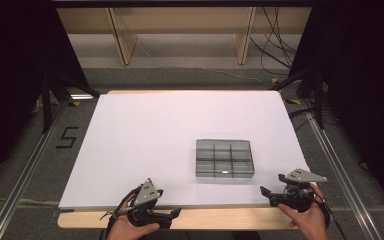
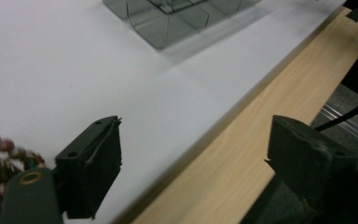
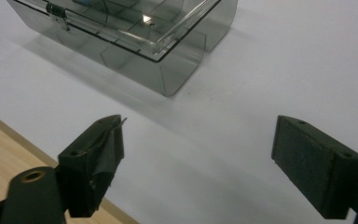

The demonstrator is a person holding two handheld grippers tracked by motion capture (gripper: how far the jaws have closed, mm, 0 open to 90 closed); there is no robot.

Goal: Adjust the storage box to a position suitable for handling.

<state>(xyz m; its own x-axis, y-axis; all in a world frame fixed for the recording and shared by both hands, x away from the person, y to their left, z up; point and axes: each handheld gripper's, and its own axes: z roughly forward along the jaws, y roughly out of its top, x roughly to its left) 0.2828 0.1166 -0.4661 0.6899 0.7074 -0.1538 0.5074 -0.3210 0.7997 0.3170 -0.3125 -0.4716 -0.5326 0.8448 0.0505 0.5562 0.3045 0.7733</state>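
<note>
A clear grey plastic box [image 1: 225, 158] with several compartments sits closed on the white sheet [image 1: 170, 135], right of centre. Its near corner shows in the left gripper view [image 2: 168, 21], and its lid and metal latch show in the right gripper view [image 3: 135, 37]. My left gripper [image 1: 172, 214] is held at the table's front edge, left of the box, jaws wide apart and empty [image 2: 196, 163]. My right gripper [image 1: 266, 192] hovers at the front right, just right of the box, also open with nothing between its jaws [image 3: 198, 163].
The white sheet covers most of a wooden table [image 1: 220, 219], whose bare strip runs along the front edge. Grey carpet floor, metal rails [image 1: 25, 175] and cables lie around the table. A wooden shelf frame [image 1: 180, 30] stands behind.
</note>
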